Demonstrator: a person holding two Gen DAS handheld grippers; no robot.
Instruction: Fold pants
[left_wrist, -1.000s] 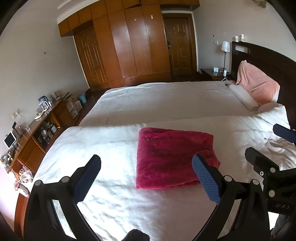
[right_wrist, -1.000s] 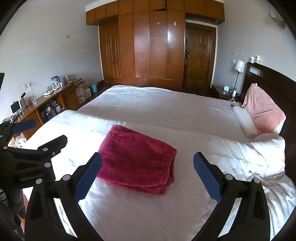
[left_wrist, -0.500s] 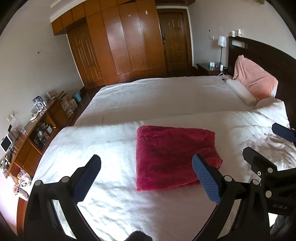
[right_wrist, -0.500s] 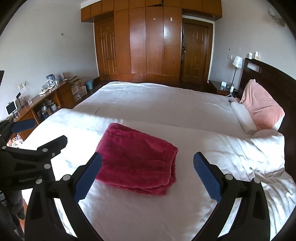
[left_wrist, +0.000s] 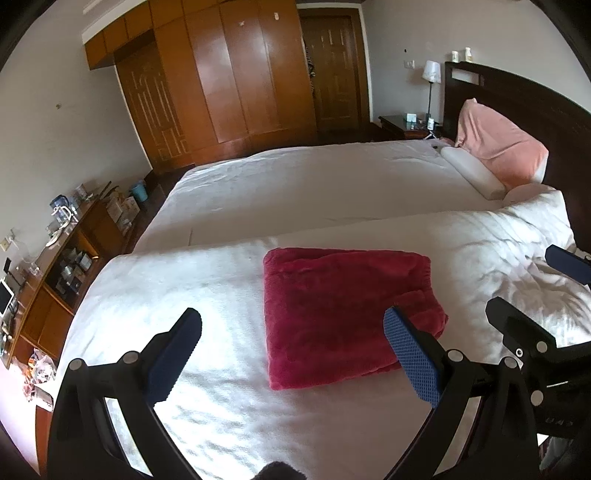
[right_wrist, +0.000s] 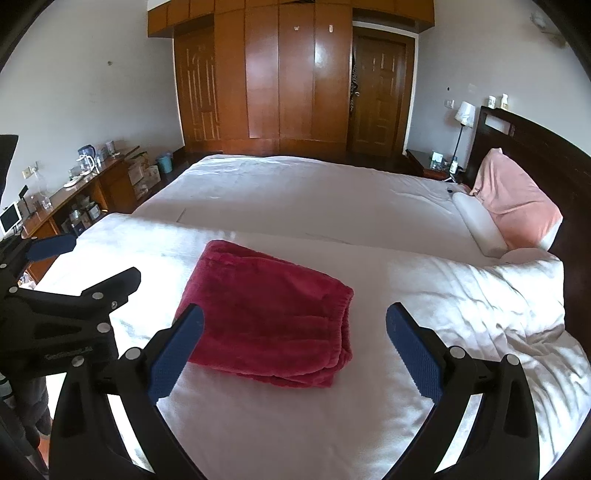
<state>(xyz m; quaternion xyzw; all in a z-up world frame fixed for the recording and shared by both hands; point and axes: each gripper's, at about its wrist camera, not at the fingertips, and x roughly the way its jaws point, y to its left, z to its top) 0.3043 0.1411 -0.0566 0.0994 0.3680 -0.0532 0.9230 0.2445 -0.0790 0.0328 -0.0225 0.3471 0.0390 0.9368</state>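
The red fleece pants (left_wrist: 340, 314) lie folded into a thick rectangle on the white bed, also in the right wrist view (right_wrist: 269, 314). My left gripper (left_wrist: 291, 354) is open and empty, held above the bed just short of the pants' near edge. My right gripper (right_wrist: 295, 350) is open and empty, also above the near edge of the pants. The right gripper shows at the right edge of the left wrist view (left_wrist: 535, 332). The left gripper shows at the left of the right wrist view (right_wrist: 66, 306). Neither touches the pants.
White bed (right_wrist: 295, 206) with a rumpled duvet (right_wrist: 517, 302) at right. A pink pillow (right_wrist: 517, 203) and a white bolster (right_wrist: 480, 225) lean by the dark headboard (right_wrist: 535, 147). A cluttered wooden sideboard (right_wrist: 74, 192) stands at left, wardrobes (right_wrist: 280, 74) at the back.
Both grippers have drawn back and tilted slightly; the pants sit a little lower in both views. The pants have not moved and both grippers stay open.
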